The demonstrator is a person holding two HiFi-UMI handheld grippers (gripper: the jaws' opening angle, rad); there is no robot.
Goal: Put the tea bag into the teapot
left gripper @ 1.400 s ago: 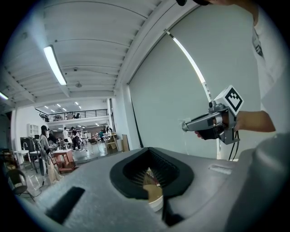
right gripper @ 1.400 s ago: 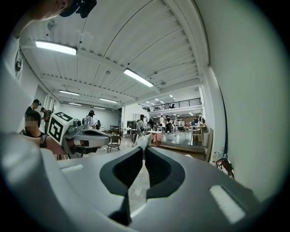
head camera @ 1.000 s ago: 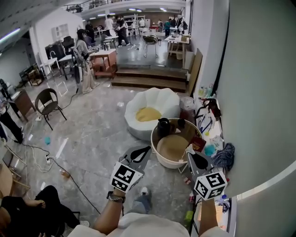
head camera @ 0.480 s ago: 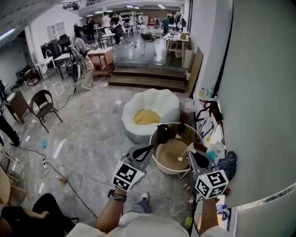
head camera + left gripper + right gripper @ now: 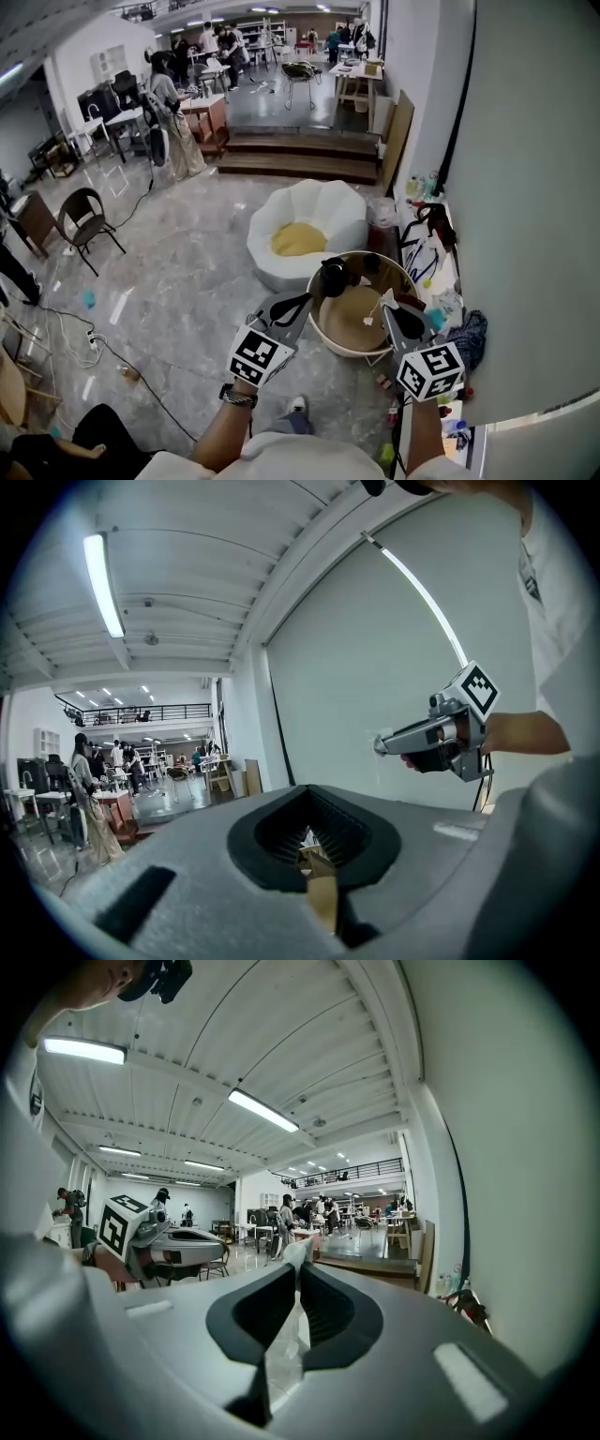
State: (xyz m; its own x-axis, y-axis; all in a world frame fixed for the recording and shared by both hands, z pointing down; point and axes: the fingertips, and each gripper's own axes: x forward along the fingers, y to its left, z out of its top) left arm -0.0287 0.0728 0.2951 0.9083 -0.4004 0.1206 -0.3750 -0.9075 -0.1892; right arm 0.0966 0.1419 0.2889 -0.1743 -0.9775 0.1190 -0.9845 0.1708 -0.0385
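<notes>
Nearest me, the right gripper is pinching the white tea bag, jaws closed flat on it. The left gripper is clamping what looks like a tan scrap, jaws narrow. The bag's tag is hanging over the round wooden table. Farther on, the black teapot is sitting at the table's far-left rim.

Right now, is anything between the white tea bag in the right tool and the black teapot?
Nothing visible. The right gripper holds the white tea bag above the round beige table; the black teapot stands at its far left edge, only bare tabletop between. The left gripper, clamping a tan paper piece, is outside that path.
</notes>
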